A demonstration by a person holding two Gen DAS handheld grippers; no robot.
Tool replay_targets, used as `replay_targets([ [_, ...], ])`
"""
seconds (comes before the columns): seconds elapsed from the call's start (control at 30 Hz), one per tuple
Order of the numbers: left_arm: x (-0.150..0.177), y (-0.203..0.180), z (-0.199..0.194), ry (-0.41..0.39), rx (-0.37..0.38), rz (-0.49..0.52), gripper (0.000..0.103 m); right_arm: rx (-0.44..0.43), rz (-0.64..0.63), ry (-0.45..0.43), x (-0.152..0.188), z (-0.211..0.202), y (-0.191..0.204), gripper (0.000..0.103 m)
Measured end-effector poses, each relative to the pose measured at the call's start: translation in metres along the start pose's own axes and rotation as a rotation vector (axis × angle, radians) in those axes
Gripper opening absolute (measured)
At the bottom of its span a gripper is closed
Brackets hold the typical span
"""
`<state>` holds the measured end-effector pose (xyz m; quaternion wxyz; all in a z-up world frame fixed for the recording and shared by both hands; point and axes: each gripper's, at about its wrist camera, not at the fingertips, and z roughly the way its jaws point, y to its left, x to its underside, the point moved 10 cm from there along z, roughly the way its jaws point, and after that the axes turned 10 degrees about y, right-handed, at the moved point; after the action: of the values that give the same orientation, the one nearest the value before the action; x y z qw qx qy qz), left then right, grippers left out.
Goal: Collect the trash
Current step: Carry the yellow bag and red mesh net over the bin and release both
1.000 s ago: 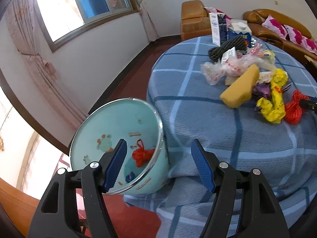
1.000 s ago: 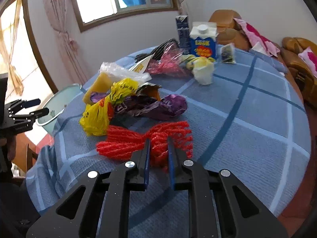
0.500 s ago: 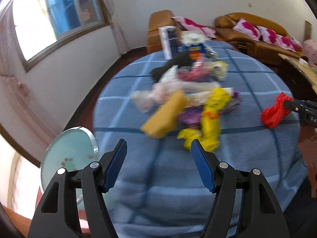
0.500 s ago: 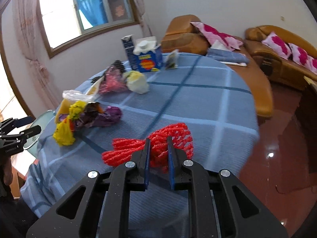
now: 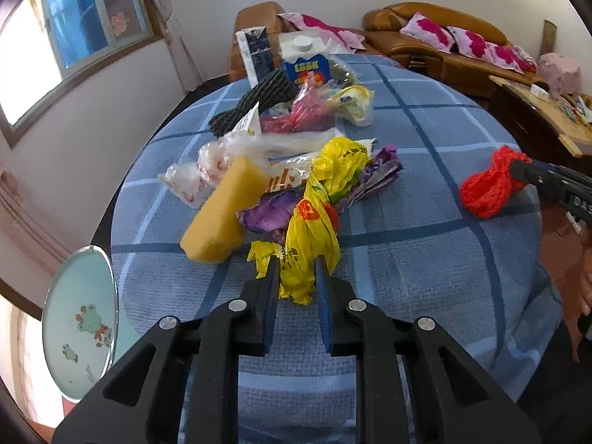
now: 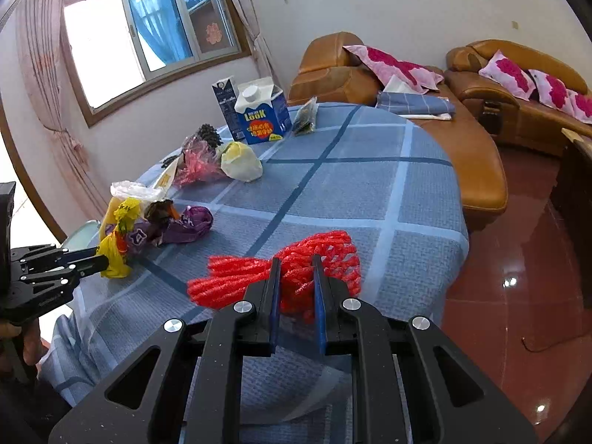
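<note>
Trash pile on worktop. Left view: left gripper jaws have just closed, pinching yellow bag's near end; bin lower left. Right view: right gripper pinches red net, long axis crosswise.

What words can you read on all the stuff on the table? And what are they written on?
"LOOK": on the blue and white carton with the white cap.
Small red and yellow print below it on that carton: too small to read.
Tall dark box beside the carton: white print, too small to read.
Yellow plastic bag: dark print, crumpled, unreadable.
Orange characters on the white wrapper: not readable.
</note>
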<state>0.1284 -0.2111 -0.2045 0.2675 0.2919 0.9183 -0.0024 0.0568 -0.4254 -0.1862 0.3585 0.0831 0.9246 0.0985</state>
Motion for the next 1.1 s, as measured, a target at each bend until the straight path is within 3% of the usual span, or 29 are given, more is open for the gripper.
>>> replay_targets([
  [0.2,0.0,0.009,-0.051,-0.07,-0.004,0.035,0.018,-0.033,-0.027,-0.055,-0.014,-0.018,0.019,0.016],
  [0.4,0.01,0.058,-0.078,-0.088,-0.077,-0.017,0.018,-0.097,-0.079,-0.114,-0.039,-0.033,0.056,0.016],
  [0.7,0.055,0.169,-0.068,0.014,-0.238,-0.184,0.019,-0.187,-0.197,-0.138,-0.077,-0.011,0.139,0.016],
  [1.1,0.103,0.243,-0.062,0.081,-0.343,-0.284,0.019,-0.284,-0.358,-0.071,-0.099,0.046,0.261,0.016],
])
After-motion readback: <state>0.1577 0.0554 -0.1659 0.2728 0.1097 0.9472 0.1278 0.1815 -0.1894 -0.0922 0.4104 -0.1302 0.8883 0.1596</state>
